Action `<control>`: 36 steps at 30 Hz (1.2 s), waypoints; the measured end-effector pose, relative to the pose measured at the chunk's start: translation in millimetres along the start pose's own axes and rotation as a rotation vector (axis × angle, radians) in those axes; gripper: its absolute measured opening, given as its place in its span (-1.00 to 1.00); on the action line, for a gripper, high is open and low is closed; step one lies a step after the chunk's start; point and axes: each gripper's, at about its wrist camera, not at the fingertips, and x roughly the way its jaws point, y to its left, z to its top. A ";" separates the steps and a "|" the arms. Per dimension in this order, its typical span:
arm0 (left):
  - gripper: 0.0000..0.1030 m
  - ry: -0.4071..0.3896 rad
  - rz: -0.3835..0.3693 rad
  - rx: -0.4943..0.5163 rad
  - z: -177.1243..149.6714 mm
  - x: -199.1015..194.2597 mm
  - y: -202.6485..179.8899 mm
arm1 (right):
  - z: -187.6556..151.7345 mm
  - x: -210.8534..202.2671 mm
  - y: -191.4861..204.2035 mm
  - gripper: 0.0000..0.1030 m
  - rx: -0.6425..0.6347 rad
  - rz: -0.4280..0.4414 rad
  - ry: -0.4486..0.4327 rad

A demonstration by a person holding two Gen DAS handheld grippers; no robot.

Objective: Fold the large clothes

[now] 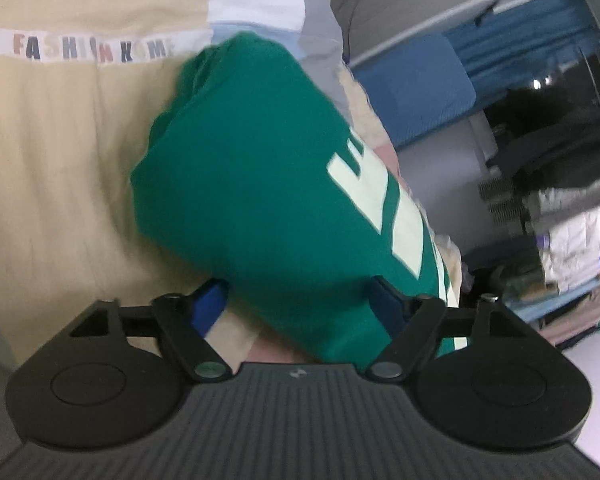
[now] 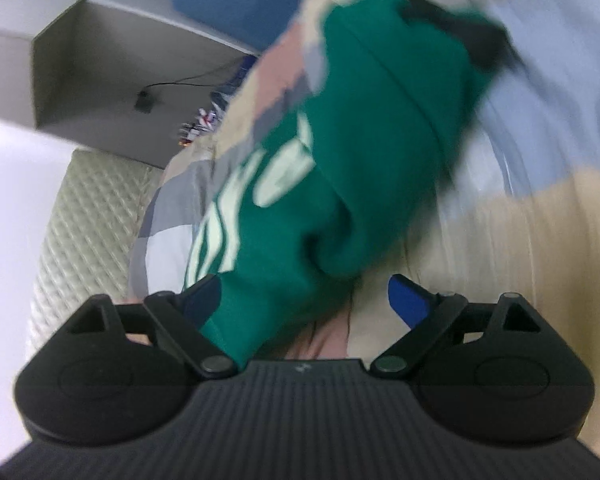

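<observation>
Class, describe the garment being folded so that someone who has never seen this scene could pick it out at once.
Start from the beige bedspread with its white band of coloured letters. On it lies a folded green garment, bundled thick, reaching towards the bed's edge. It is the only solid green thing there, and pale block lettering along one side sets it apart from the patchwork bedding around it.

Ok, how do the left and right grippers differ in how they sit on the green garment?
The garment fills the gap of the left gripper, reaching both pads; in the right gripper it lies against one finger only, the other pad clear over bedding. The right jaws stand wider than the left's. The right is open; the left's grip cannot be told. Both have blue pads.
</observation>
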 end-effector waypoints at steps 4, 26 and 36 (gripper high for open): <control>-0.07 -0.044 -0.003 0.054 10.1 3.5 -7.5 | 6.4 13.7 -10.6 0.78 0.026 -0.054 -0.044; 0.83 0.059 0.000 -0.023 40.8 43.0 0.3 | 28.2 73.4 -14.9 0.80 -0.015 0.027 -0.106; 1.00 0.075 -0.017 -0.200 42.4 75.5 21.7 | 13.0 73.5 -20.4 0.80 -0.027 0.020 -0.131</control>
